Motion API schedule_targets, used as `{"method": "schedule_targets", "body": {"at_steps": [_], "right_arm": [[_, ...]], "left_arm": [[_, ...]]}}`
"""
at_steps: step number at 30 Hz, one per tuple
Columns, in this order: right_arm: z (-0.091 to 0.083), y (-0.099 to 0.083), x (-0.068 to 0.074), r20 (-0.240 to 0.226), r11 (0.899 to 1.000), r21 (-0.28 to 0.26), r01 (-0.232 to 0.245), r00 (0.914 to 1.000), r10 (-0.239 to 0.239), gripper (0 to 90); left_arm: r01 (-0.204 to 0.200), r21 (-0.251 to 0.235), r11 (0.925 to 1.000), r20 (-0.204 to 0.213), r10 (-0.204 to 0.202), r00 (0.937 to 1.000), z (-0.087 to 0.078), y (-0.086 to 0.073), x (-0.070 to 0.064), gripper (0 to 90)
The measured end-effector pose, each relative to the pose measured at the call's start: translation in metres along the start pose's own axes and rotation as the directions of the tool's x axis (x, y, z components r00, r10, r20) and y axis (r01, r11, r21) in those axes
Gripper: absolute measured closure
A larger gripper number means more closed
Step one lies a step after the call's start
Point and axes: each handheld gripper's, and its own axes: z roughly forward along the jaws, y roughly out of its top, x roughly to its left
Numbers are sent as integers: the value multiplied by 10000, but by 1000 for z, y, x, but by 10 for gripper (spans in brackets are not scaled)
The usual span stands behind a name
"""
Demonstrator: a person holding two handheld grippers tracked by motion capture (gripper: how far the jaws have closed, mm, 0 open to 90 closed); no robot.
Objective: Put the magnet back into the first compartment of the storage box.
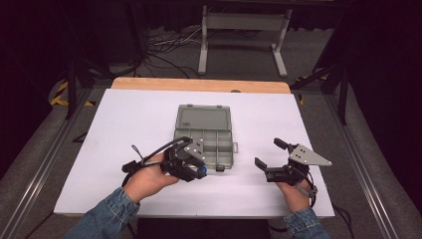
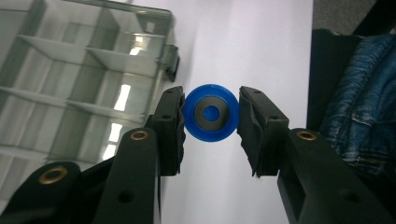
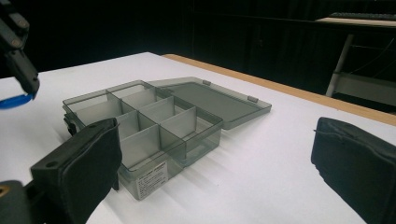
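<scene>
In the high view, the left gripper (image 1: pixel 200 170) covers the organizer box (image 1: pixel 205 134) at its seven o'clock corner, so we cannot see the compartments beneath it. We see the blue disc (image 1: pixel 202 171) there as a mere speck, too small to make out. In the left gripper view, the box (image 2: pixel 70 84) runs off the edge toward nine and twelve o'clock. In the right gripper view, we find the label (image 3: pixel 153 178) on the box wall too blurred to read, and the disc (image 3: pixel 16 101) is cut off at nine o'clock.
</scene>
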Motion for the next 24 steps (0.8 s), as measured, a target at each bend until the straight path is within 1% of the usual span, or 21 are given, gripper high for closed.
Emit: {"method": "schedule_targets", "body": {"at_steps": [4, 6, 8, 13, 17, 18, 24], "right_arm": [[0, 0, 0, 2, 10000, 13, 12, 10000, -12, 25], [0, 0, 0, 10, 10000, 40, 22, 10000, -22, 25], [0, 0, 0, 5, 10000, 44, 26, 10000, -26, 25], [1, 0, 0, 3, 10000, 52, 40, 10000, -41, 25], [1, 0, 0, -9, 10000, 51, 30, 10000, -30, 25], [1, 0, 0, -9, 10000, 51, 30, 10000, -30, 25], [0, 0, 0, 0, 10000, 59, 54, 10000, -54, 25]], "left_arm": [[333, -223, 9992, -201, -338, 9992, -10, -3, 8, 621], [420, -303, 9987, -283, -428, 9987, -13, -4, 10, 621], [571, -414, 9975, -408, -588, 9974, -17, -5, 14, 621], [794, -635, 9948, -724, -840, 9938, -22, -7, 21, 621], [1041, -673, 9923, -1035, -1107, 9884, -25, -9, 25, 622], [1041, -673, 9923, -1035, -1107, 9884, -25, -9, 25, 622], [1486, -819, 9855, -1349, -1587, 9781, -30, -14, 37, 622]]}}
